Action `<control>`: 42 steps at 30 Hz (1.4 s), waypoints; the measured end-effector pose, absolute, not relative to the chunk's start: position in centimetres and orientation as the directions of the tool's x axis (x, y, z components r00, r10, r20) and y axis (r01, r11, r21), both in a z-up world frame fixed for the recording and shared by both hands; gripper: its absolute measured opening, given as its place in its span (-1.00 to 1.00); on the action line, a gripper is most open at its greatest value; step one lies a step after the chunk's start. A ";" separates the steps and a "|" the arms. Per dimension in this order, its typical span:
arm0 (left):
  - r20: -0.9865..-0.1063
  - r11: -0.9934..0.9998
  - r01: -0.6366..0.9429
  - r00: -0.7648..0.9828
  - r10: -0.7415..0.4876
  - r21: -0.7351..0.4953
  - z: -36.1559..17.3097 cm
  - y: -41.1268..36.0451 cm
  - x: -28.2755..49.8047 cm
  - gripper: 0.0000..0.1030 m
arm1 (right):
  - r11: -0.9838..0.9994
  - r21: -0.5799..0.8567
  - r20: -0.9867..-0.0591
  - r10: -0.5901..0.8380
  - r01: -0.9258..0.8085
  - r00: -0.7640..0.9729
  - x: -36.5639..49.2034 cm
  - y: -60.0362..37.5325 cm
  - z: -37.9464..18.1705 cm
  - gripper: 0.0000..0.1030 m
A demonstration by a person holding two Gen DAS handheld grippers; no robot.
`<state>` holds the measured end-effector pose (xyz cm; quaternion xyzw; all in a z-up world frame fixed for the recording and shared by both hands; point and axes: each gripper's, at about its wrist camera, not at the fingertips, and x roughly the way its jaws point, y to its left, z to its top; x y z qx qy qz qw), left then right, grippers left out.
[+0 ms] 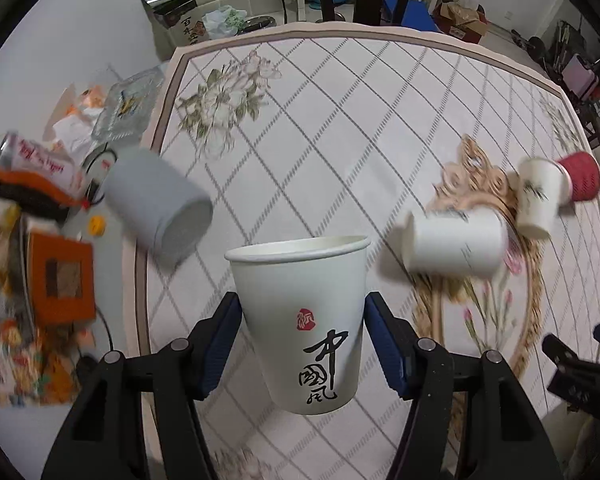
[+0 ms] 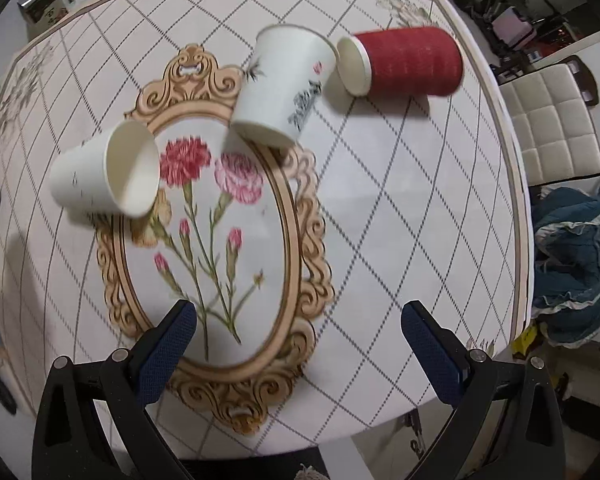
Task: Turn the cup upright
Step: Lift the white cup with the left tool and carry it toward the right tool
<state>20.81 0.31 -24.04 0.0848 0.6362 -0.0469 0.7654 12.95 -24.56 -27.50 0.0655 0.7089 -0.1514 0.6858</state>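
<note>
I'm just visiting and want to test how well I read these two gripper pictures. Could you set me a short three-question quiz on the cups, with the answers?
1. True or false: the left gripper holds the white paper cup with black calligraphy with its mouth up.
2. Which cup on the floral tablecloth lies on its side nearest the far right edge? A) red ribbed cup B) grey cup C) plain white paper cup
3. Fill in: the right gripper has its jaws ____ and holds nothing.

Key
1. True; the blue pads press on both sides of the cup.
2. A.
3. Open.
</note>
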 end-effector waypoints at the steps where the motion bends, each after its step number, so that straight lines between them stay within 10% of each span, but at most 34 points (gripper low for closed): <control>1: -0.984 0.982 0.175 0.177 0.034 0.065 -23.8 0.2 19.5 0.17 | 0.947 -0.120 -0.993 -0.110 0.298 -0.052 12.3 -24.8 -27.5 1.00; 27: -0.997 0.986 0.168 -0.073 0.001 -0.011 -33.9 -8.1 11.6 0.25 | 0.936 -0.111 -0.991 -0.077 0.335 -0.112 4.1 -31.4 -31.1 1.00; 34: -0.996 0.982 0.189 -0.080 0.030 0.015 -34.8 -8.8 11.2 0.94 | 0.929 -0.110 -0.991 -0.073 0.354 -0.115 3.5 -33.2 -31.6 1.00; 42: -0.996 0.984 0.176 -0.083 0.026 0.012 -34.2 -8.3 11.1 0.94 | 0.930 -0.101 -0.992 -0.066 0.354 -0.109 3.5 -33.0 -31.8 1.00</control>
